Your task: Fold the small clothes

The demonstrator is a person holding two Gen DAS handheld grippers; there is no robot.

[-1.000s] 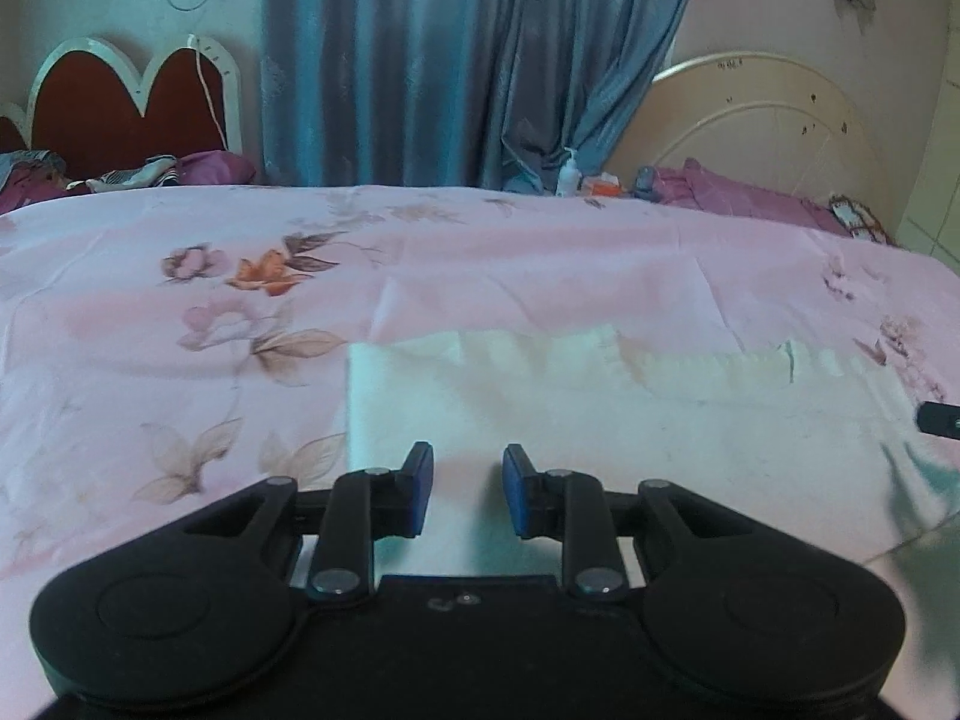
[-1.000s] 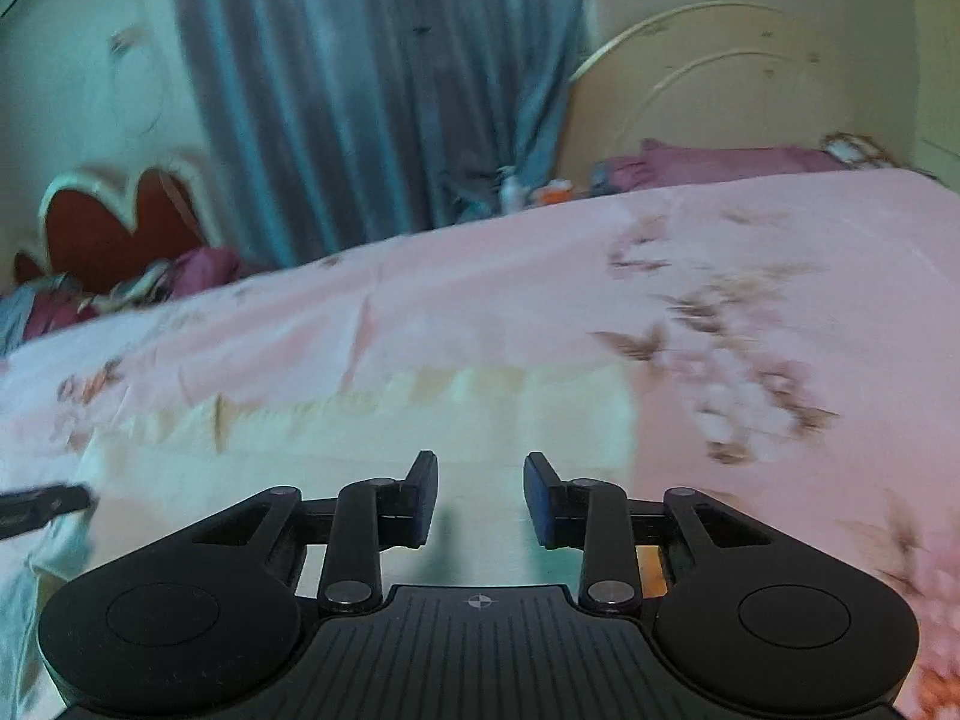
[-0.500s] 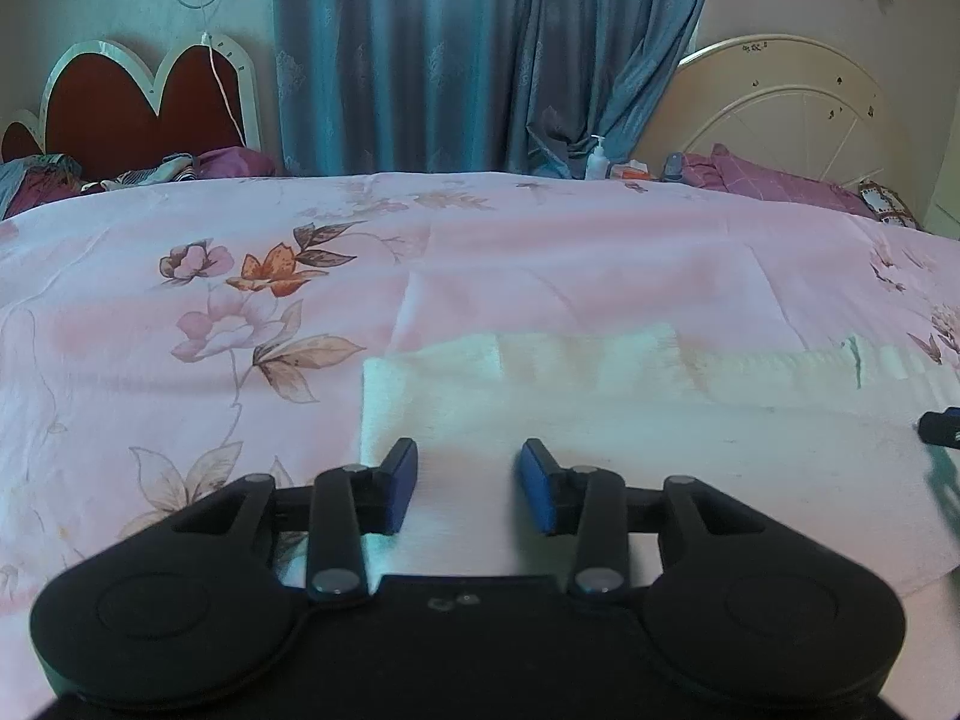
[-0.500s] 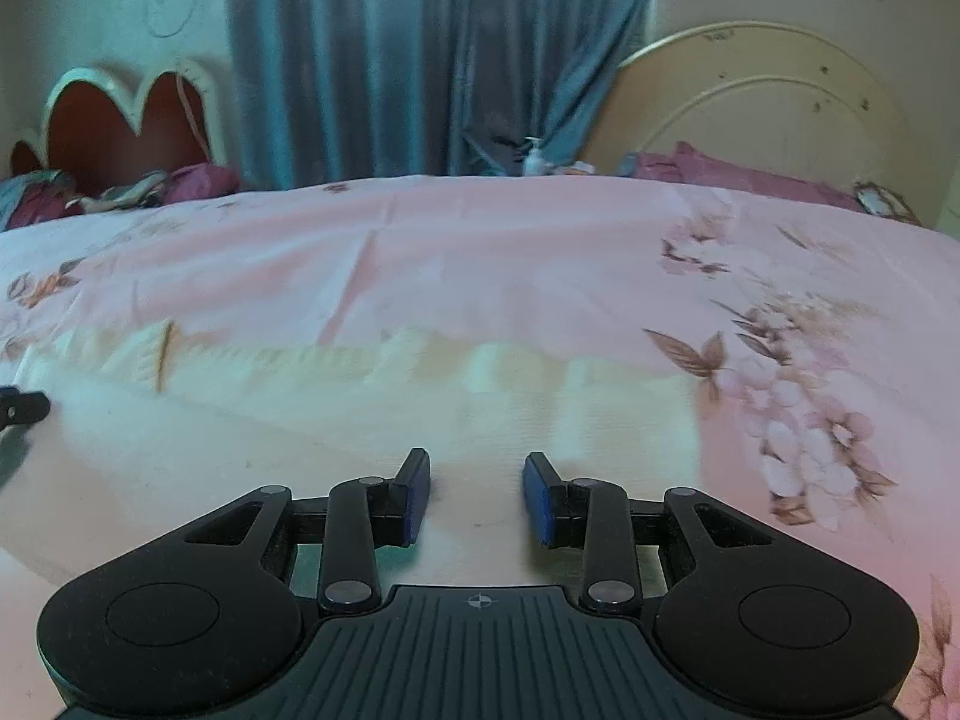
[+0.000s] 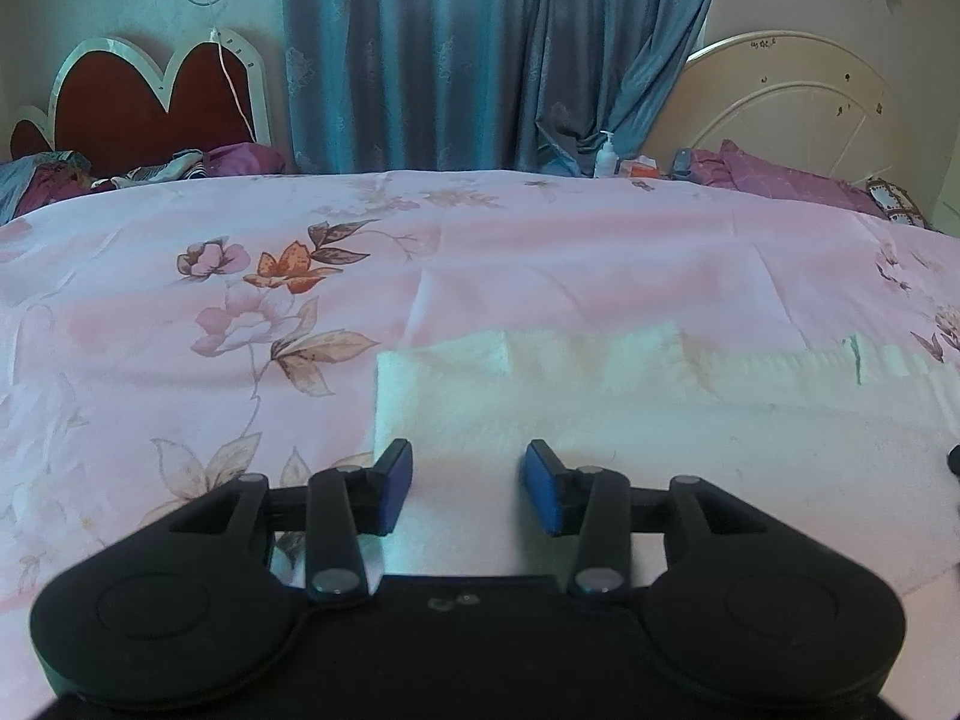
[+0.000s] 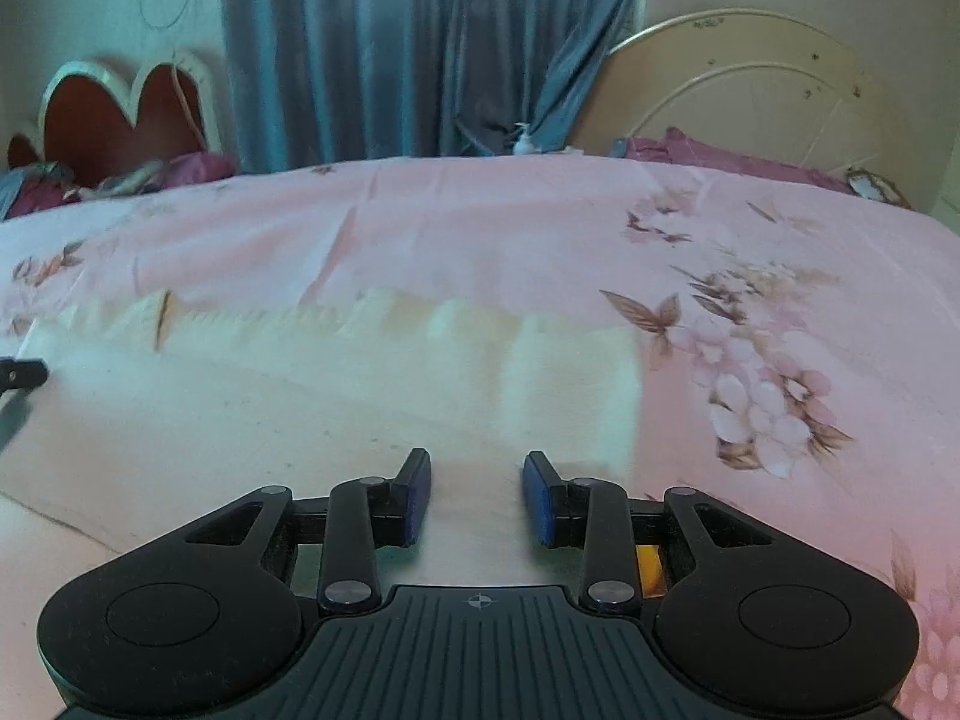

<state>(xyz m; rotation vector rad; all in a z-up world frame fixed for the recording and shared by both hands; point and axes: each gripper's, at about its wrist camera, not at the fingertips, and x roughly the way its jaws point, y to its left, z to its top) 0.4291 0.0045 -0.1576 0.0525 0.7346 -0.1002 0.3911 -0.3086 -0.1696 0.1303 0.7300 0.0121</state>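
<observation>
Left hand-held gripper opening over cream garment, nothing pinched.

No readable text, label, brand or number on anything in view

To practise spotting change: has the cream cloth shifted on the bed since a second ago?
No. The cream cloth keeps its left edge just right of the brown leaves printed on the sheet.

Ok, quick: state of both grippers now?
Left gripper: jaws opening, over the cloth, holding nothing.
Right gripper: open, over the cloth, holding nothing.
</observation>
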